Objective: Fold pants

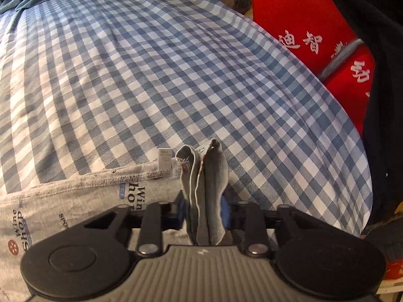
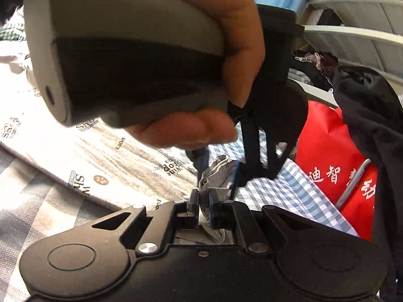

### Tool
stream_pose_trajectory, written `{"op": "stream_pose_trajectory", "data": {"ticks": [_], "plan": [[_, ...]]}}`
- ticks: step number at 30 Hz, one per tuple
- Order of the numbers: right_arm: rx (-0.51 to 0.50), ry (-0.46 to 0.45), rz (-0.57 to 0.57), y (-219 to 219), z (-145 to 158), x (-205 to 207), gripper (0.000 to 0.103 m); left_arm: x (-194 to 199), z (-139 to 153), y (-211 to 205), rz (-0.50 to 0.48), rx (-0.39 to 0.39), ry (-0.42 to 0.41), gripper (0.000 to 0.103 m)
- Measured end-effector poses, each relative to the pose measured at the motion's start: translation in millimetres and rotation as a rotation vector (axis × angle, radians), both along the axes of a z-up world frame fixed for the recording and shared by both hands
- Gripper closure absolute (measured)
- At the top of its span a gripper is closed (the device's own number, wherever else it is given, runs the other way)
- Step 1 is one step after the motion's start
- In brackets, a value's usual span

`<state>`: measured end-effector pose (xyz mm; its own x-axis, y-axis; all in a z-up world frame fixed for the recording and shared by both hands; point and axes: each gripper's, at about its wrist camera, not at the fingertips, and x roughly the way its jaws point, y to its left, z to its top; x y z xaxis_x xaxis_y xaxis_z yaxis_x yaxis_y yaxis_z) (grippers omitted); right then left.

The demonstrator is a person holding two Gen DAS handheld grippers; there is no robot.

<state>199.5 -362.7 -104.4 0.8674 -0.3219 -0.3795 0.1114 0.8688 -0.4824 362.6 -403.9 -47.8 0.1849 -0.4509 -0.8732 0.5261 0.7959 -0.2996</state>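
Pants point(image 1: 83, 196), grey w/ printed text, lie on checked bedsheet point(image 1: 176, 75); bunched corner pinched by both grippers. L gripper point(image 1: 205, 214) clamped on fabric fold, R gripper point(image 2: 202, 203) clamped on same bunch just beside it. Red bag point(image 2: 330, 151) w/ white characters at bed edge; hand point(image 2: 214, 50) blocks R view.

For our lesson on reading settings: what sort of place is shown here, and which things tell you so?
Probably a bedroom at home: a bed covered by a blue-and-white checked sheet, grey printed pants spread on it, and a red fabric bag with white characters beside piled clothes.
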Motion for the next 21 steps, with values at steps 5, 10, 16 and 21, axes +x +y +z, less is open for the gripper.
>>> {"op": "stream_pose_trajectory", "data": {"ticks": [5, 10, 16, 21], "plan": [[-0.019, 0.001, 0.014, 7, 5, -5, 0.097, 3, 8, 29, 0.072, -0.109, 0.043, 0.09], [-0.022, -0.035, 0.041, 20, 22, -14, 0.097, -5, 24, 64, 0.094, -0.187, 0.031, 0.097], [-0.031, -0.073, 0.12, 56, 45, -26, 0.097, -12, 48, 130, 0.167, -0.275, 0.032, 0.097], [-0.039, -0.077, 0.223, 103, 56, -32, 0.097, -17, 52, 197, 0.238, -0.299, 0.026, 0.097]]}}
